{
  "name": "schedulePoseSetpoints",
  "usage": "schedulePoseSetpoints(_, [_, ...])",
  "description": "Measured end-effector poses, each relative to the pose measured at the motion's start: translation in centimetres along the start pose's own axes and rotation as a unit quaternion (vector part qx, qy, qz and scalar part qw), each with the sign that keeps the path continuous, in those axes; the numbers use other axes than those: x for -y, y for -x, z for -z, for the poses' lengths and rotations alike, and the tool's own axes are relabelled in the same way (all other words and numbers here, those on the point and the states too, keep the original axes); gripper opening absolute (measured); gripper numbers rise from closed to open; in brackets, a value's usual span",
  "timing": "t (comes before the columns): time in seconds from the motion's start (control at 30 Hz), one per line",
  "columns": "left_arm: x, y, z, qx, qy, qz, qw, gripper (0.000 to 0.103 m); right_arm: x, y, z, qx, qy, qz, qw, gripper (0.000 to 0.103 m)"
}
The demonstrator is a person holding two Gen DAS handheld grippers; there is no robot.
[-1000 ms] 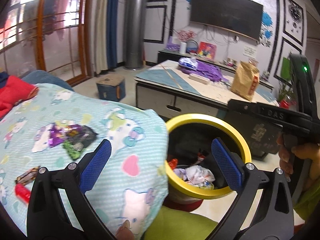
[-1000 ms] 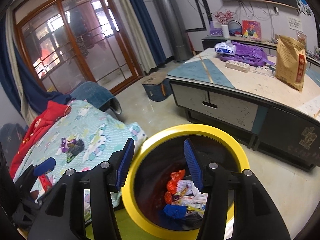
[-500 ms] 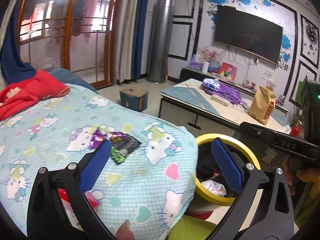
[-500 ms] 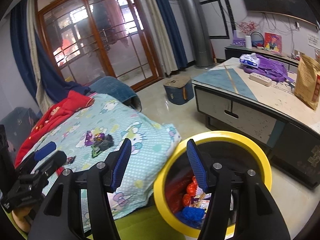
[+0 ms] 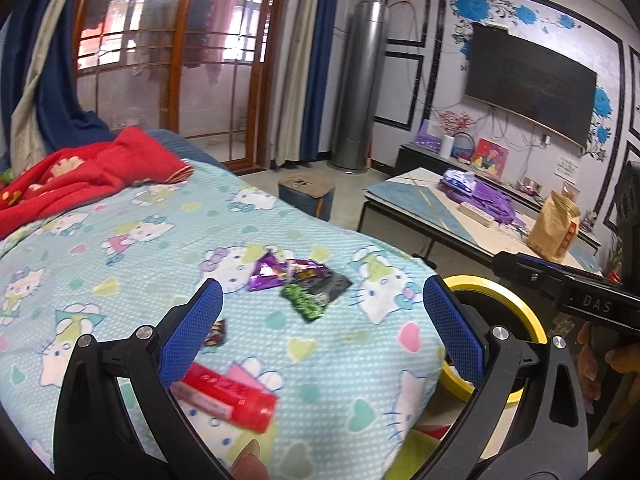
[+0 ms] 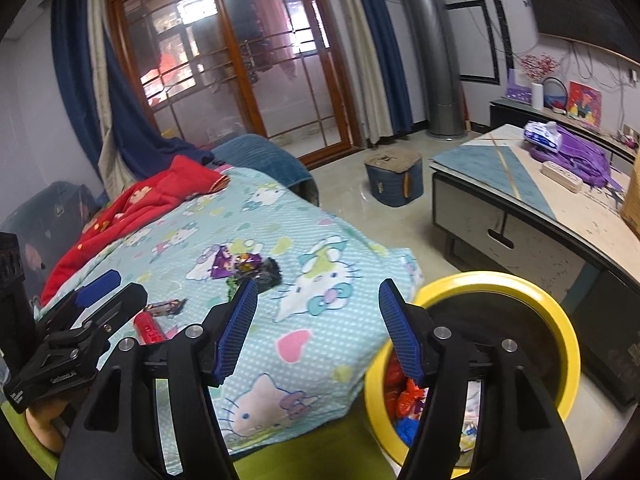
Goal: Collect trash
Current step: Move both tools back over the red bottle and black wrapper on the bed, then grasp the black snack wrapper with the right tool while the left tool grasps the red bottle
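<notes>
Since a second ago both of your grippers have swung away from the yellow-rimmed bin (image 6: 556, 316) and lifted, so the blanket now fills most of both views and the bin has slid to the right of your jaws.

The surface ahead is a pale blue cartoon-cat blanket (image 5: 132, 264) spread over a bed or sofa, with a red garment (image 5: 80, 176) bunched at its far left end. Beyond lie wooden glass doors, blue curtains, a tall grey column unit and a wall television.

Your left gripper (image 5: 320, 324) hovers over the blanket, jaws spread wide and holding nothing. Your right gripper (image 6: 316, 328) also hangs above the blanket edge, jaws parted about as far, empty too.

A cluster of wrappers (image 5: 300, 280), purple, black and green, lies on the blanket just ahead of and between the left jaws. A red tube (image 5: 228, 396) lies near the left jaw's base, and a small dark wrapper (image 5: 214, 332) sits just beside that jaw. The bin, beside the right jaw, holds red, blue and white trash. A low bench (image 6: 520, 200) beyond it carries a purple bag and a brown paper bag (image 5: 554, 226).
</notes>
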State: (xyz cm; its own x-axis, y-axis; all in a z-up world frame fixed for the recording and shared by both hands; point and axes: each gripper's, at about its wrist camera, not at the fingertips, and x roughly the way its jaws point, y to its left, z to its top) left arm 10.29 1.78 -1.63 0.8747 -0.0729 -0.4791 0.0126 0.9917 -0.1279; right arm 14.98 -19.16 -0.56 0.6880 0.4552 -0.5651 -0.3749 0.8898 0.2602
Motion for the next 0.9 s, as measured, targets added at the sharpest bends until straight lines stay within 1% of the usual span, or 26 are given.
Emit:
schedulePoseSetpoints(0.27, [-2.7, 0.4, 0.2, -0.009, 0.026, -0.026, 0.9993, 0.092, -2.4, -3.4, -0.6, -0.022, 0.019, -0.015, 0.999, 0.063])
schedulePoseSetpoints(0.47, [-5.3, -0.3, 1.3, -0.044, 0.055, -0.045, 0.9965, 0.092, -3.7, -6.7, -1.1, -0.045, 0.029, -0.017, 0.998, 0.064])
schedulePoseSetpoints(0.53, [-6.3, -0.6, 1.7, -0.057, 0.073, -0.049, 0.9945, 0.092, -4.0, -7.7, -1.1, -0.052, 0.032, -0.019, 0.998, 0.064])
schedulePoseSetpoints(0.7, [-8.0, -1.0, 3.0, -0.09, 0.125, -0.045, 0.9871, 0.092, -4.4, -11.0, -1.1, -0.078, 0.031, -0.019, 0.996, 0.064])
schedulePoseSetpoints(0.9, [-8.8, -2.2, 4.7, -0.13, 0.162, -0.043, 0.9772, 0.092, -4.8, -14.5, -1.1, -0.108, 0.028, -0.017, 0.994, 0.064])
